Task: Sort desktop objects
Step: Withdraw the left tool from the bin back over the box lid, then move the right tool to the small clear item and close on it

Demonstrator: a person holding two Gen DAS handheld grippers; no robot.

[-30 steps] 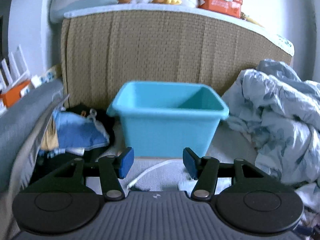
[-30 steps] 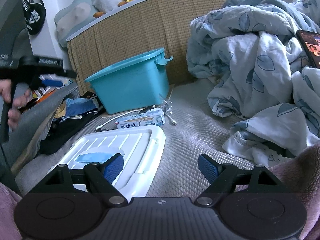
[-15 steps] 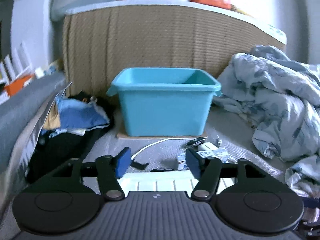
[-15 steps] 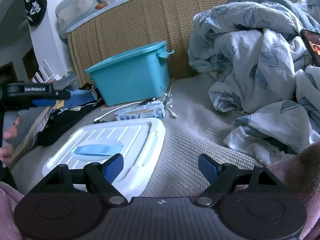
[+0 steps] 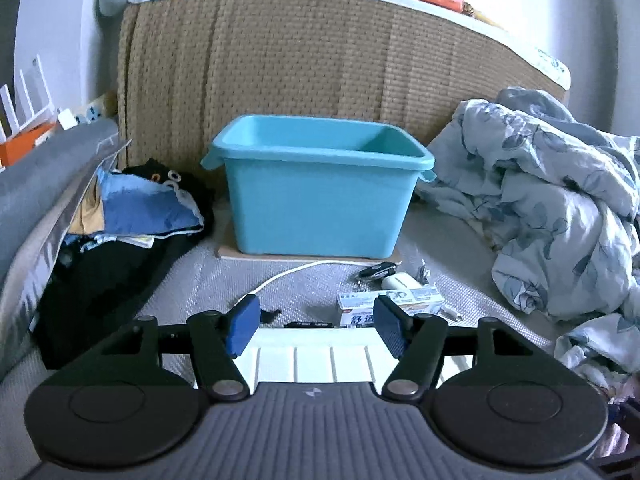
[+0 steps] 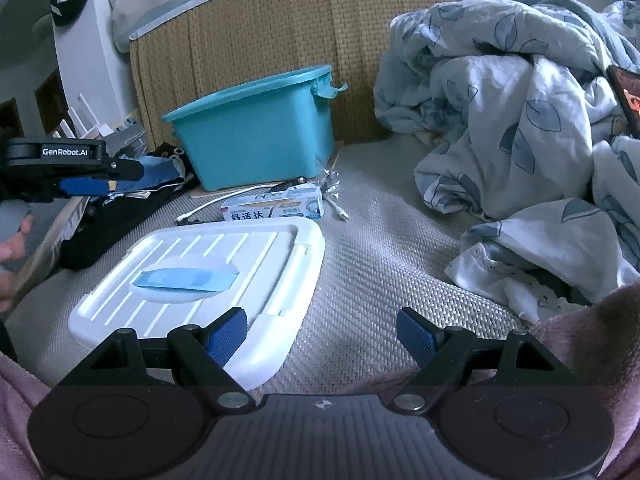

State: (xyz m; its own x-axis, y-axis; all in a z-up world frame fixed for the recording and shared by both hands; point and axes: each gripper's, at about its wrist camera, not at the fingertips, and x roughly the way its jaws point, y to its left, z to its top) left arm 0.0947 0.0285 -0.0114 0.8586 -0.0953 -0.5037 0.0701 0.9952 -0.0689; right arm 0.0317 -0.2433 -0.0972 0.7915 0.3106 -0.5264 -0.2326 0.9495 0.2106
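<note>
Teal bin [image 5: 320, 192] sits empty, so left gripper [image 5: 316, 326], parted and holding nothing, should drop squarely over the toothpaste box [image 5: 390, 305] just in front of it before squeezing.

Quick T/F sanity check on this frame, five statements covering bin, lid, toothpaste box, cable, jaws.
1. The teal bin stands upright against the woven headboard. True.
2. The white lid sits on top of the bin. False: it lies flat on the mat, nearer the cameras, apart from the bin.
3. The toothpaste box lies between the lid and the bin. True.
4. The left gripper holds the white cable. False: its jaws are parted with nothing between them, and the cable lies on the mat beyond.
5. The right gripper is shut on the lid. False: its jaws stand wide apart, only above the lid's near corner.
</note>
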